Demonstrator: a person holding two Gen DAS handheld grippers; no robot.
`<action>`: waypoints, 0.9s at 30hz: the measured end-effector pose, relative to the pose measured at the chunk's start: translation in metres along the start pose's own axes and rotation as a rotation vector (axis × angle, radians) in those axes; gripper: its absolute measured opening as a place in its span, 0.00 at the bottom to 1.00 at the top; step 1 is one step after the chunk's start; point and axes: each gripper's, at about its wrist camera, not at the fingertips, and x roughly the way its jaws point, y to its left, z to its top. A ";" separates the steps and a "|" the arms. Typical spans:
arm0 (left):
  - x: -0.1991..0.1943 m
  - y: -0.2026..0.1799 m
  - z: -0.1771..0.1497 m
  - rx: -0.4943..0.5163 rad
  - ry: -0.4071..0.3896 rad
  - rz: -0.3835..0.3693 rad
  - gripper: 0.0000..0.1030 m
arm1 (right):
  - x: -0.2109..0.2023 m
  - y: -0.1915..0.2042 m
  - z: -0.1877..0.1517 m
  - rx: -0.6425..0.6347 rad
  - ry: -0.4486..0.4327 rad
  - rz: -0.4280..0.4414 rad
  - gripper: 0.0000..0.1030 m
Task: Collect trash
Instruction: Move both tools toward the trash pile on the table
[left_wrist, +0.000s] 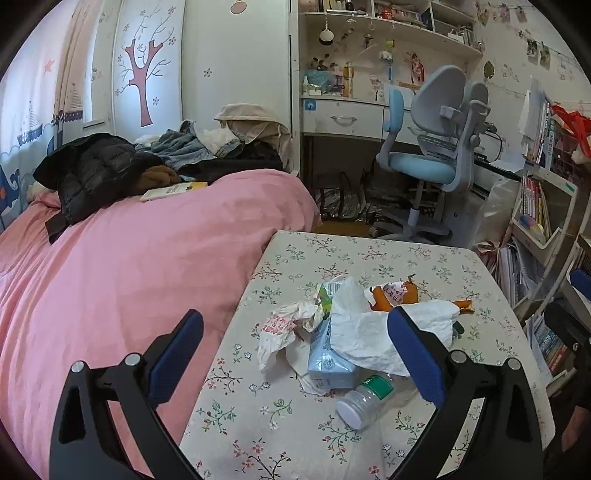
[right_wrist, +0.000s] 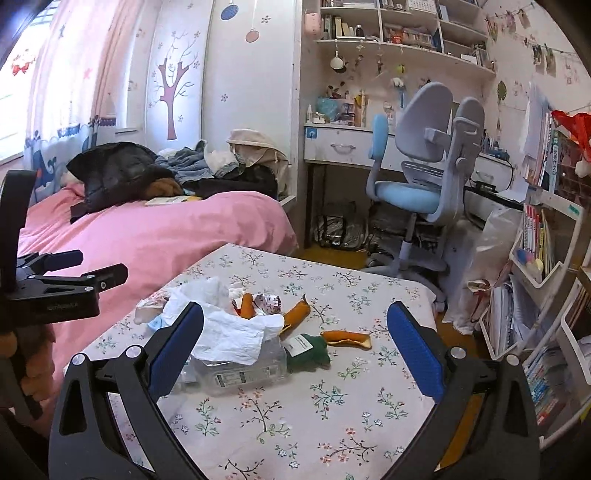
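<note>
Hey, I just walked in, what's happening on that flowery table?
A person holds a gripper in each hand above a pile of trash on the floral table beside the pink bed. The left gripper and right gripper are both open and hold nothing. The pile is untouched: crumpled white paper, a light blue carton, a clear plastic bottle lying on its side, and orange wrappers.

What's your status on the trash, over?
Left gripper open, empty. Right gripper open, empty. Trash pile untouched on table. Nothing blocking.
</note>
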 end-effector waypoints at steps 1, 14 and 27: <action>0.001 0.001 0.000 -0.003 0.001 -0.001 0.93 | 0.001 0.001 0.000 -0.002 0.001 -0.002 0.93; 0.001 0.005 0.001 -0.027 0.005 -0.003 0.93 | -0.006 -0.002 0.003 0.008 -0.027 0.016 0.93; 0.010 0.047 0.001 -0.210 0.051 0.068 0.93 | 0.002 0.003 -0.001 -0.008 0.010 0.038 0.93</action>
